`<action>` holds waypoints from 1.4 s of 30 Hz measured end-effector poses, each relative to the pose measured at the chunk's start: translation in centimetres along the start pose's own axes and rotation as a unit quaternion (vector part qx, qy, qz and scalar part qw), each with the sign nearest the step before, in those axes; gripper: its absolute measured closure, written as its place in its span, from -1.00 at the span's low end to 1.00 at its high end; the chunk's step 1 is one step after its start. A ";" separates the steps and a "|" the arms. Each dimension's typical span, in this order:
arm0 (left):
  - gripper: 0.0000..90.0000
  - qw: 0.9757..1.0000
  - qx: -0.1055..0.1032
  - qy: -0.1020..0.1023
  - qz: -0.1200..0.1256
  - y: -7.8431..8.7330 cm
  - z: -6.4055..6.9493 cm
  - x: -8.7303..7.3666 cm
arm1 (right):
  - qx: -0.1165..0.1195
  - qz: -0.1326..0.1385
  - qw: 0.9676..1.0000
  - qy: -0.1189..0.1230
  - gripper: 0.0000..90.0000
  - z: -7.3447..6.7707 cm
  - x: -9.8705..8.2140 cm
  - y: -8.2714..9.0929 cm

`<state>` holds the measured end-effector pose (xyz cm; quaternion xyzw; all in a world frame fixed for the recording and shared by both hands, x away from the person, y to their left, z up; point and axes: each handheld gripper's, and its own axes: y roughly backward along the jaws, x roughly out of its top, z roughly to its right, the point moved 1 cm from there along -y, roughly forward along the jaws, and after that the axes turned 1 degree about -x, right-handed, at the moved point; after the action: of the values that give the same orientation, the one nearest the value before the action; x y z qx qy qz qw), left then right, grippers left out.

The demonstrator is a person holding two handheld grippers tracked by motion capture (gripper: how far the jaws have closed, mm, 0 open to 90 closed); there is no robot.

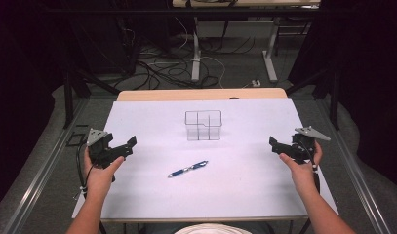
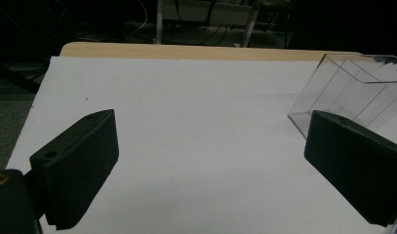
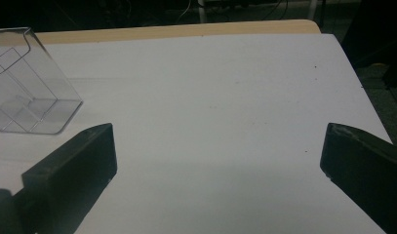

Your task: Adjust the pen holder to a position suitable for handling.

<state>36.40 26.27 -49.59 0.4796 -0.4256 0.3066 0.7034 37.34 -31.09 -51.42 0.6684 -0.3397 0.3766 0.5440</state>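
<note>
One pen (image 1: 188, 168) (one clear organizer (image 1: 203, 125))

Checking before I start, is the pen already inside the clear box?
No, the pen lies flat on the white sheet, nearer the person than the clear box.

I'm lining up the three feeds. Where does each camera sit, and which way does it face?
High view: above the person's side, facing forward and down on the table; forearms, left tongs, right tongs, pen.
Left gripper view: rides the left tongs, facing across the table; two black jaws.
Right gripper view: likewise, on the right tongs.
Shared: clear organizer.
</note>
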 end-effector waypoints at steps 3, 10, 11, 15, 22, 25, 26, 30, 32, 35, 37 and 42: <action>-0.85 1.000 -0.002 -0.003 -0.002 -0.1 0.1 0.0 | 0.002 0.002 1.000 0.004 -1.00 0.0 0.0 0.0; -0.81 1.000 -0.007 -0.023 -0.009 -0.1 0.8 0.3 | 0.006 -0.003 1.000 0.006 -1.00 -0.4 -0.2 0.1; -0.81 0.999 -0.007 -0.030 -0.015 -0.1 1.0 0.4 | 0.006 -0.003 1.000 0.006 -1.00 -0.4 -0.2 0.1; -0.71 0.998 -0.010 -0.056 -0.022 -0.2 1.8 0.6 | 0.004 -0.008 1.000 0.015 -0.99 -0.4 -0.2 0.2; -0.66 0.992 -0.011 -0.116 -0.051 -0.5 3.5 0.5 | 0.008 -0.005 1.000 0.024 -0.99 -0.6 -0.3 0.1; -0.65 0.990 -0.017 -0.130 -0.058 -0.6 4.1 0.5 | 0.009 -0.006 1.000 0.022 -0.98 -0.8 -0.3 0.1; -0.65 0.989 -0.019 -0.131 -0.060 -0.6 4.3 0.5 | 0.010 -0.007 1.000 0.028 -0.98 -0.7 -0.3 0.0; -0.64 0.988 -0.022 -0.139 -0.064 -0.8 4.8 0.6 | 0.008 -0.021 0.999 0.027 -0.98 -0.7 -0.4 0.1; -0.64 0.987 -0.026 -0.141 -0.066 -0.9 4.9 0.6 | 0.011 -0.010 1.000 0.024 -0.98 -0.8 -0.4 -0.1; -0.62 0.987 -0.029 -0.144 -0.068 -0.9 5.1 0.5 | 0.010 -0.011 0.999 0.028 -0.96 -0.8 -0.4 -0.1; -0.62 0.986 -0.029 -0.146 -0.070 -1.0 5.2 0.5 | 0.011 -0.011 1.000 0.027 -0.96 -0.8 -0.4 -0.1; -0.58 0.986 -0.032 -0.148 -0.073 -1.5 5.5 0.6 | 0.012 -0.009 0.999 0.033 -0.93 -1.0 -0.4 -0.1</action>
<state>36.27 20.66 -48.68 0.5265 -0.4990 0.1660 0.6681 37.07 -30.11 -51.67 0.6647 -0.3113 0.3977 0.5505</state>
